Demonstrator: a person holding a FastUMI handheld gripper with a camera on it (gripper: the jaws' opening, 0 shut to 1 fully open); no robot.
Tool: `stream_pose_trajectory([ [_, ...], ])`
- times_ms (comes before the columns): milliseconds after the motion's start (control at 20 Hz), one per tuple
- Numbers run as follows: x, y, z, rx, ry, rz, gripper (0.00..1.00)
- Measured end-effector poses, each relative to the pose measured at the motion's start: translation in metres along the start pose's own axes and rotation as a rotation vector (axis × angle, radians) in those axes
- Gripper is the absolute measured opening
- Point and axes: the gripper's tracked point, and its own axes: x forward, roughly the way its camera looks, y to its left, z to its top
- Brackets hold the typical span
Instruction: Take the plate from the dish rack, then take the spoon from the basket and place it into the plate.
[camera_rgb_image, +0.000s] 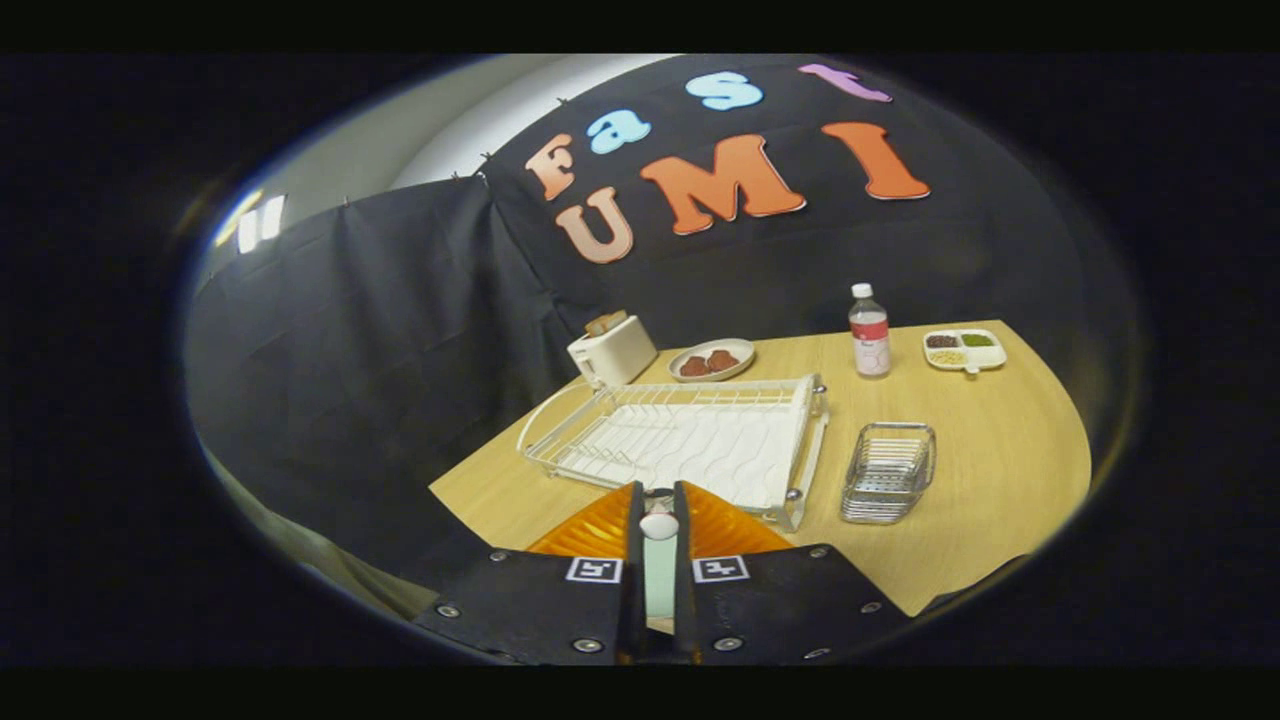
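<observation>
Fingers: gripper (659, 500) nearly closed, both fingers pressing a spoon (659, 560) upright between them, its bowl at the tips.
Plate: orange plate (590, 530) under the fingertips, at the table's near edge.
Dish rack: white dish rack (690, 440) just beyond the plate.
Basket: wire basket (888, 472) right of the rack.
Far edge: toaster (612, 350), dish of food (712, 360), bottle (869, 333), divided tray (964, 350) on the table (1000, 450).
</observation>
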Motion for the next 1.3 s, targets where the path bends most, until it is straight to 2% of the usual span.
stream_pose_trajectory([
  [350, 0.041, 0.009, -0.045, -0.021, 0.106, 0.051, 0.11],
  [550, 0.055, 0.013, -0.055, -0.041, 0.122, 0.06, 0.11],
  [1050, 0.056, 0.005, -0.073, 0.016, 0.163, 0.034, 0.18],
  [1300, 0.053, 0.0, -0.062, 0.065, 0.136, 0.013, 0.22],
])
